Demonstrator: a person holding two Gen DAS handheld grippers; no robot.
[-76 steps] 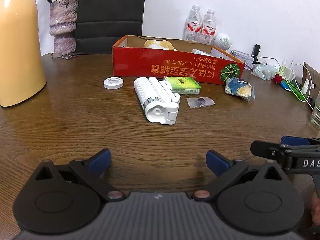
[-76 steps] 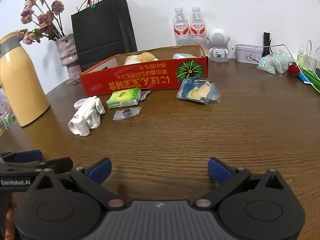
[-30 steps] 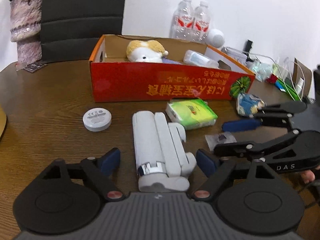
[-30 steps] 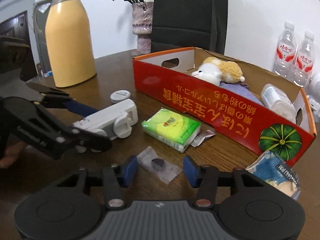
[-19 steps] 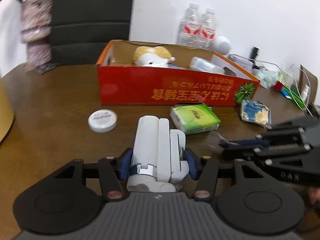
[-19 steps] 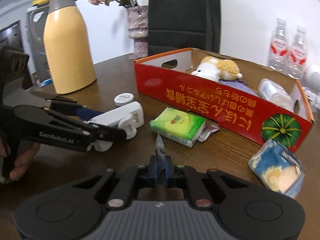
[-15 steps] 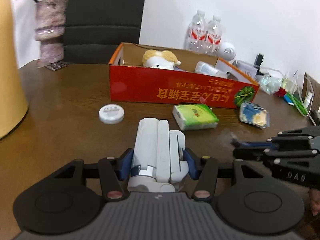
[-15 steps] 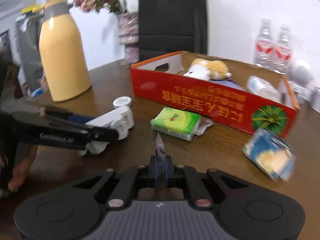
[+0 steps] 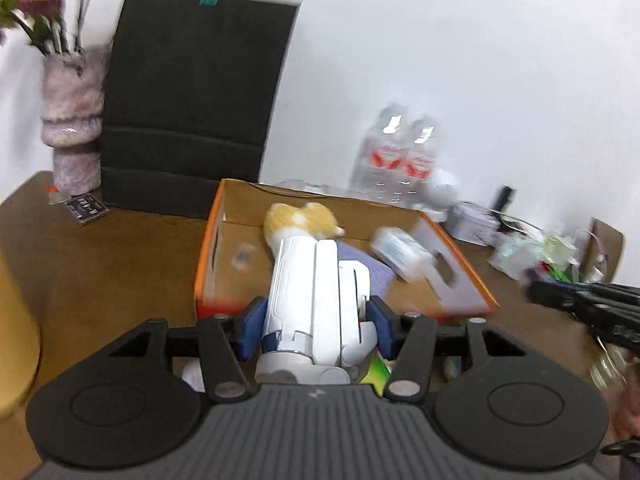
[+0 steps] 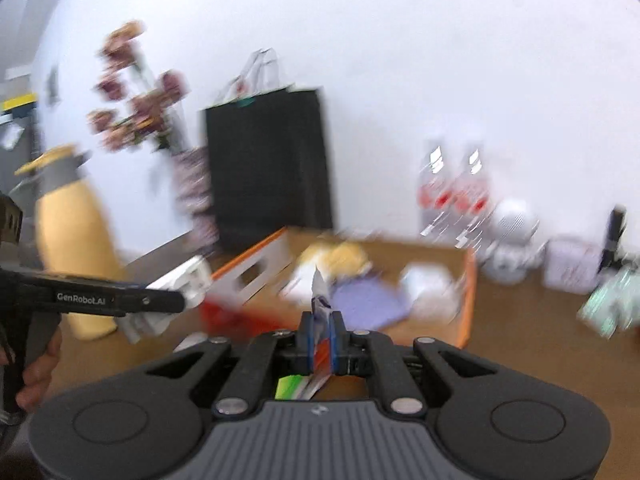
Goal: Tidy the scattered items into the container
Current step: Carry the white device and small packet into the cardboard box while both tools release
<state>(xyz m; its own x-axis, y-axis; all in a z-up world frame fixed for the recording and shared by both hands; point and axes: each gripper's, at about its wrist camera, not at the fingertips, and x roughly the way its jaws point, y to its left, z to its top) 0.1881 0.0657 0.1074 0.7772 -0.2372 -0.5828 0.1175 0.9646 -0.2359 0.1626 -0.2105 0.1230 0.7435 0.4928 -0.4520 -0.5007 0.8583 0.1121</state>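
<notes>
My left gripper is shut on the white folding device and holds it in the air above the near wall of the red cardboard box. My right gripper is shut on a small clear plastic packet, also raised in front of the box. Inside the box lie a plush toy, a purple item and a small bottle. The green tissue pack shows below my right gripper. Both views are blurred by motion.
A yellow thermos, a flower vase and a black paper bag stand behind and left of the box. Two water bottles, a white speaker and cables and clutter are at the back right.
Both grippers have lifted their items off the table and moved forward toward the box. The white device now hangs over the box's near wall and the packet is in front of the box.
</notes>
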